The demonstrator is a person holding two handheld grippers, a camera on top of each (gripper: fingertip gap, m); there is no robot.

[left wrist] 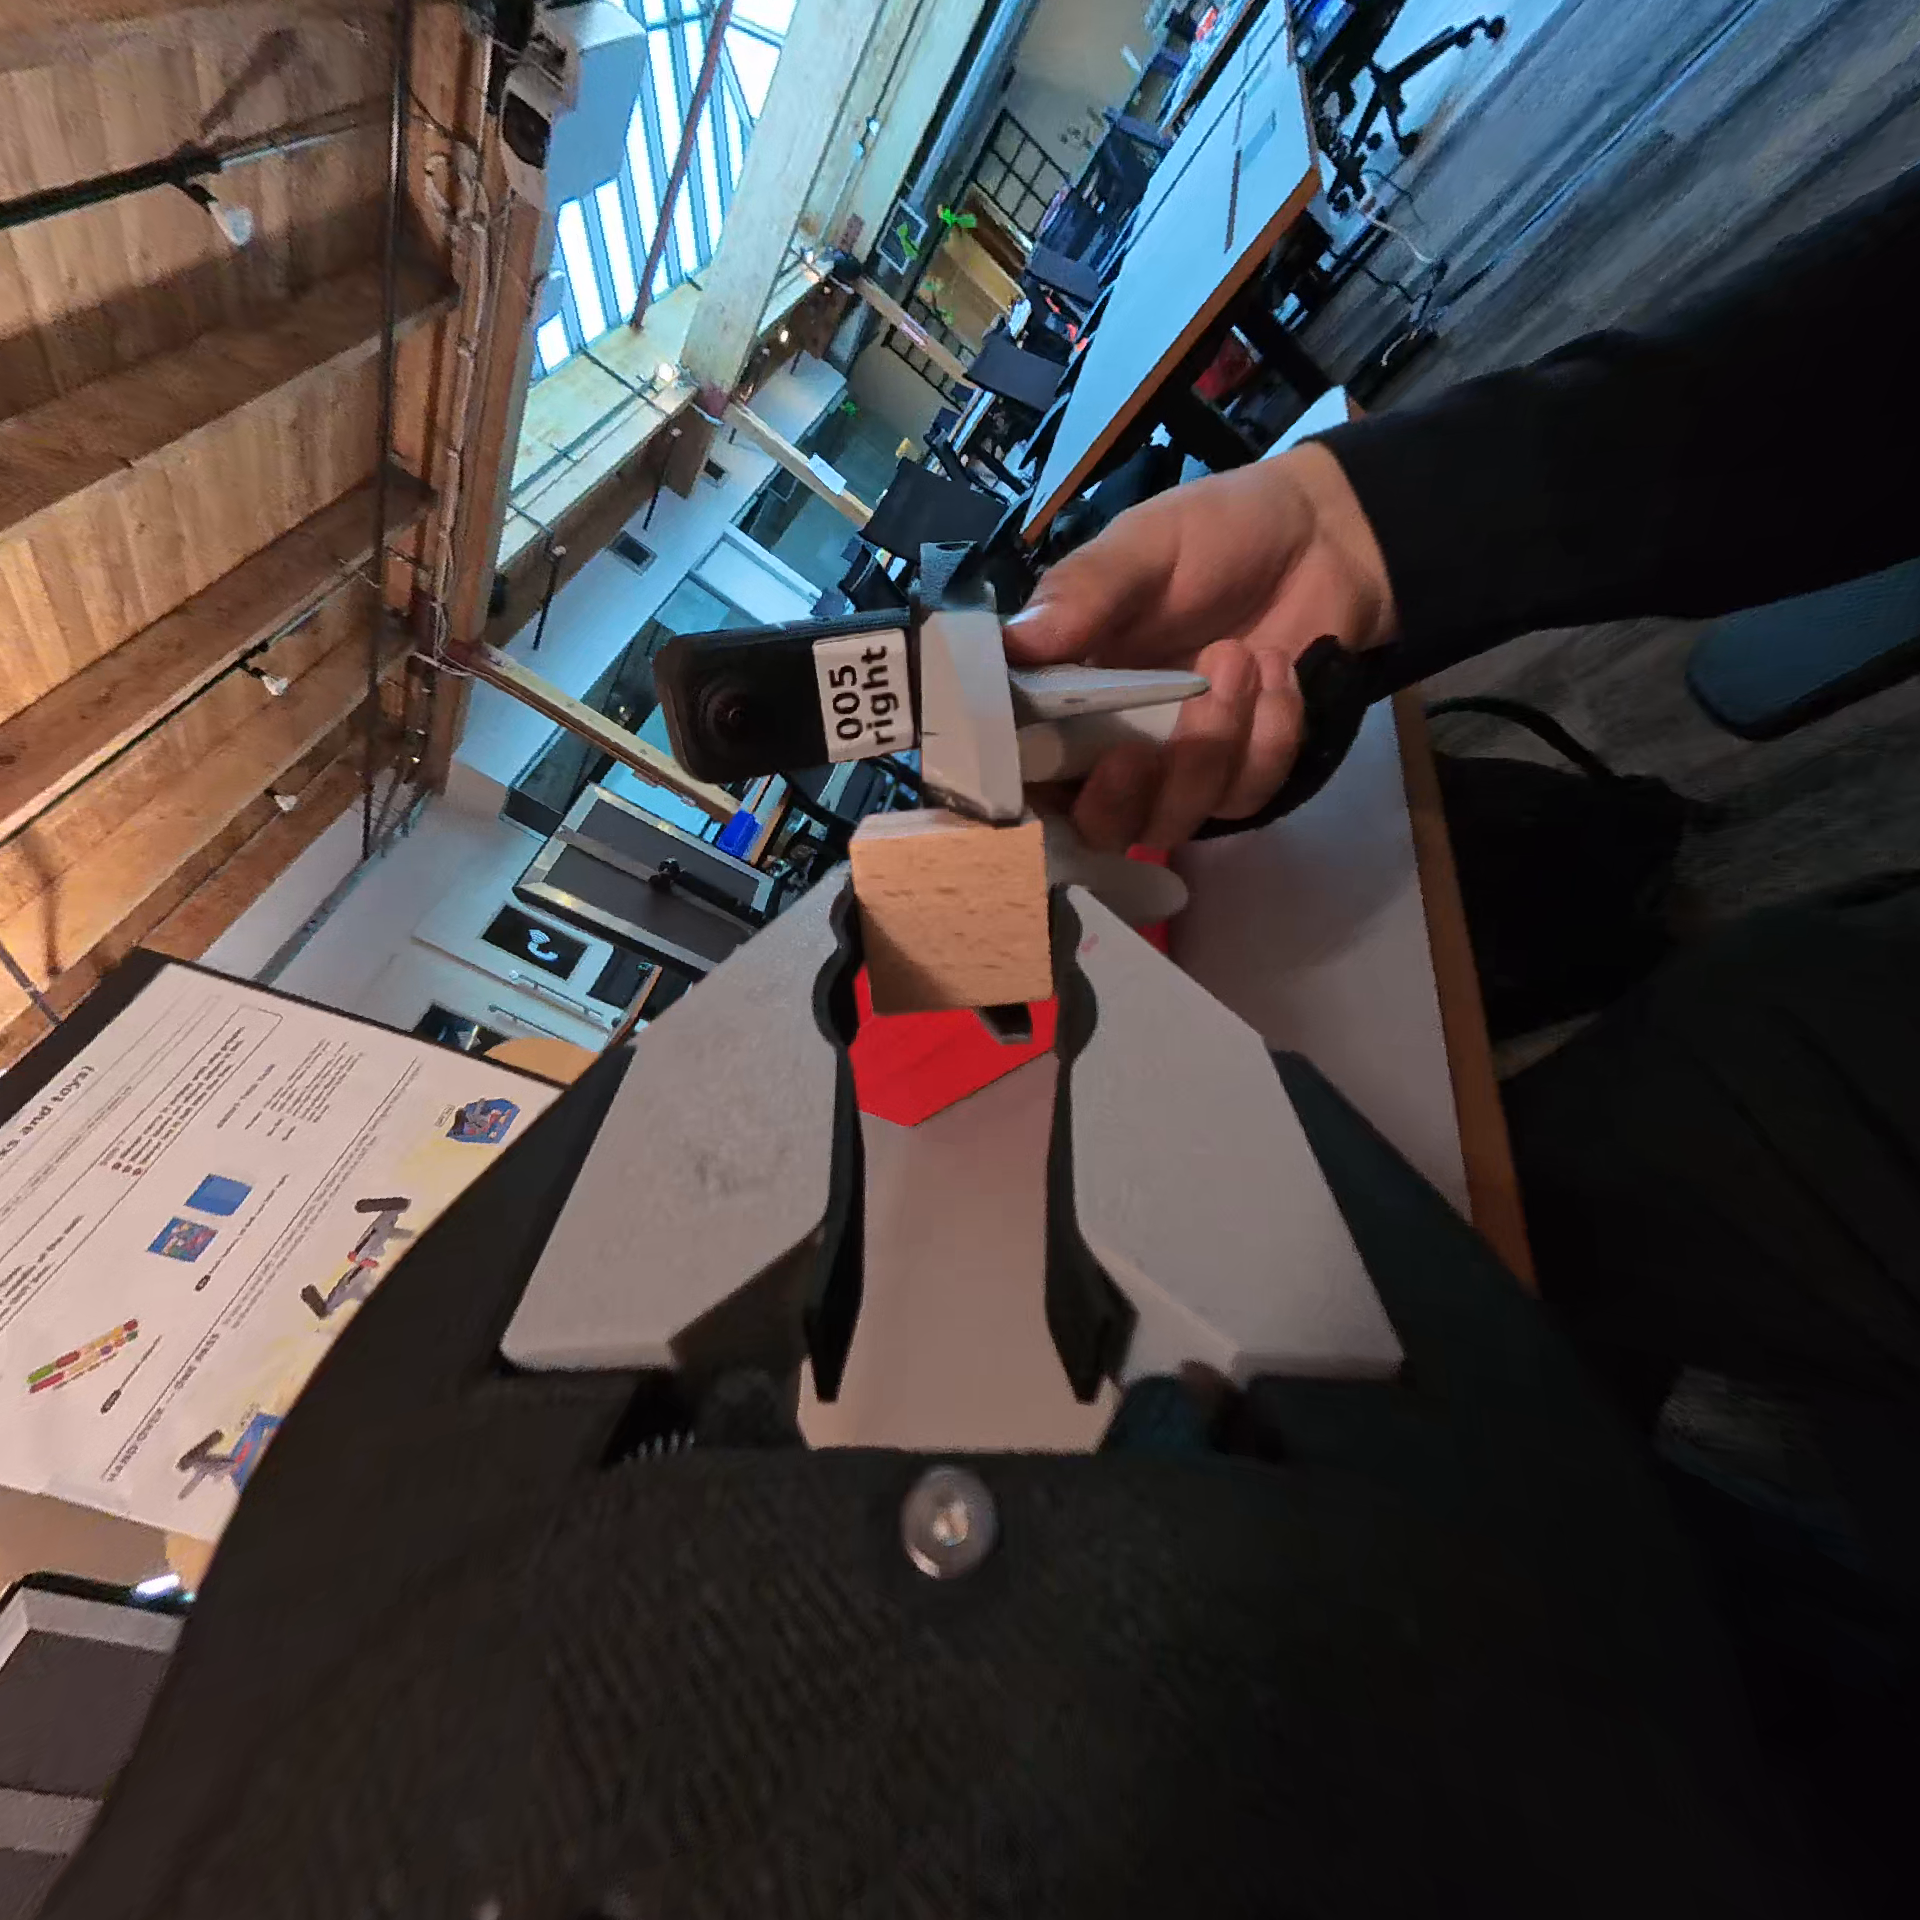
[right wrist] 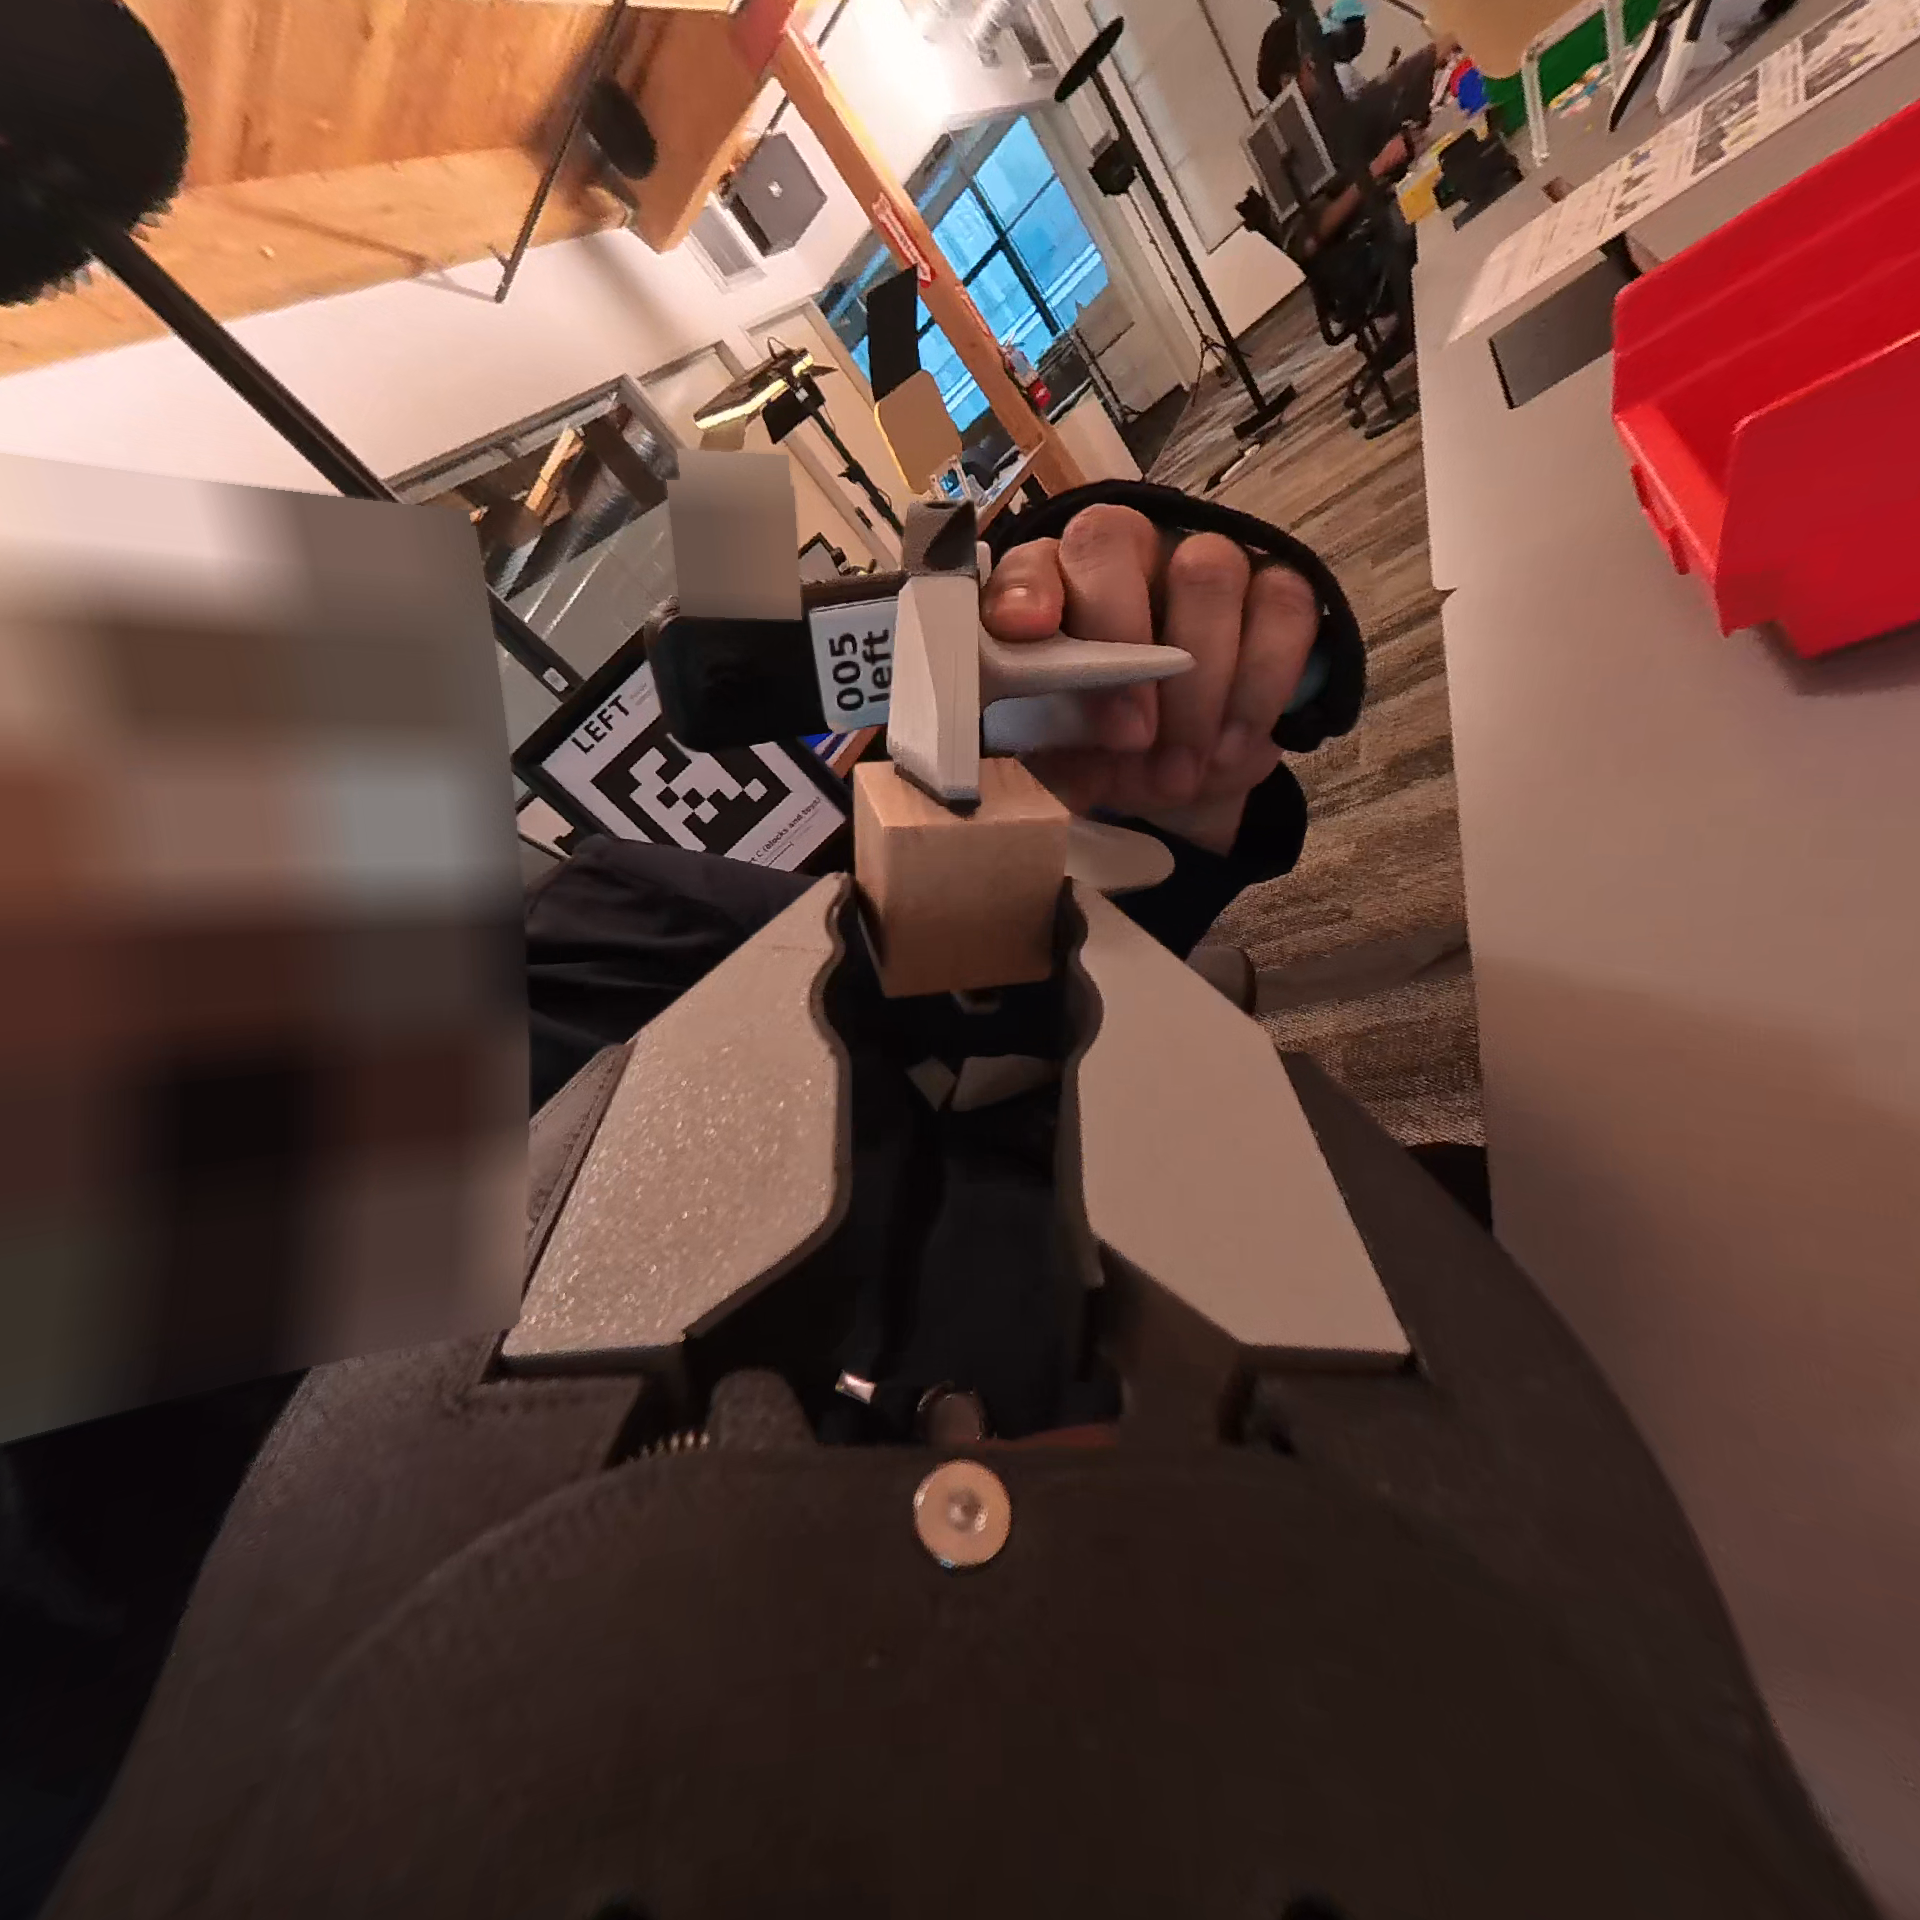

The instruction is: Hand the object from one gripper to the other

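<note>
Block: wooden block (left wrist: 951, 920) held in mid-air above the bench (left wrist: 1320, 997) (red bin (left wrist: 940, 1060) behind).
Left gripper (left wrist: 951, 935): jaws clamped on block.
Right gripper (right wrist: 961, 925): jaws clamped on the same block.

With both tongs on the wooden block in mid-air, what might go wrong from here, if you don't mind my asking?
1. The wooden block sits only at the fingertips of the left tongs and right tongs; an early release could drop it.
2. Both seem clamped, so pulling apart may twist it.
3. A dropped block could land off the table edge.
</note>
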